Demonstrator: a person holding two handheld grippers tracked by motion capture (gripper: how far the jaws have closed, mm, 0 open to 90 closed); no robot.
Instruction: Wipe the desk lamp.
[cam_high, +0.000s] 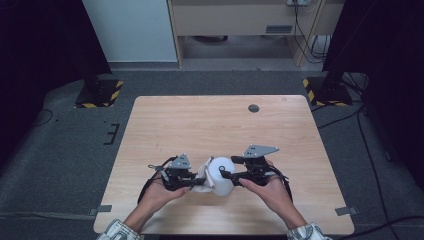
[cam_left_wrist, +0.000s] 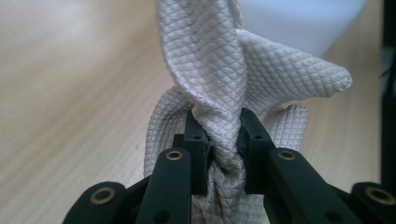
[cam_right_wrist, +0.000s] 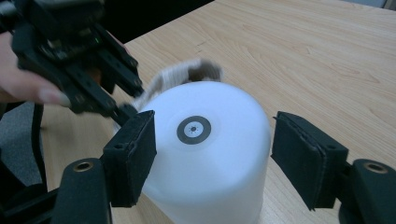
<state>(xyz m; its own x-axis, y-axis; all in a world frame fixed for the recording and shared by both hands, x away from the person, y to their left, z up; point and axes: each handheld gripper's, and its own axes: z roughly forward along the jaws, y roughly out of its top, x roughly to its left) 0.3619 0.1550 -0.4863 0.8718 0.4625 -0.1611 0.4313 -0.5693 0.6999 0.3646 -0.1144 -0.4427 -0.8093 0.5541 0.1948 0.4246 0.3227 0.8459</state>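
Observation:
A white cup (cam_high: 221, 175) stands upside down near the table's front middle; its flat base (cam_right_wrist: 194, 129) carries a dark ring mark. My right gripper (cam_high: 231, 167) (cam_right_wrist: 215, 140) is open, with one pad (cam_right_wrist: 133, 154) against the cup's side and the other a little clear of it. A white quilted cloth (cam_left_wrist: 219, 70) is bunched between the jaws of my left gripper (cam_left_wrist: 223, 126), which is shut on it. That gripper (cam_high: 200, 182) (cam_right_wrist: 123, 112) sits just left of the cup, and the cloth (cam_high: 205, 167) (cam_right_wrist: 173, 74) drapes against the cup's far side.
The wooden table (cam_high: 210, 125) has a dark round grommet (cam_high: 254, 108) at the back right. Small metal brackets (cam_high: 104, 208) sit at its front corners. Two stands with yellow-and-black bases (cam_high: 100, 92) flank the table on the floor beyond it.

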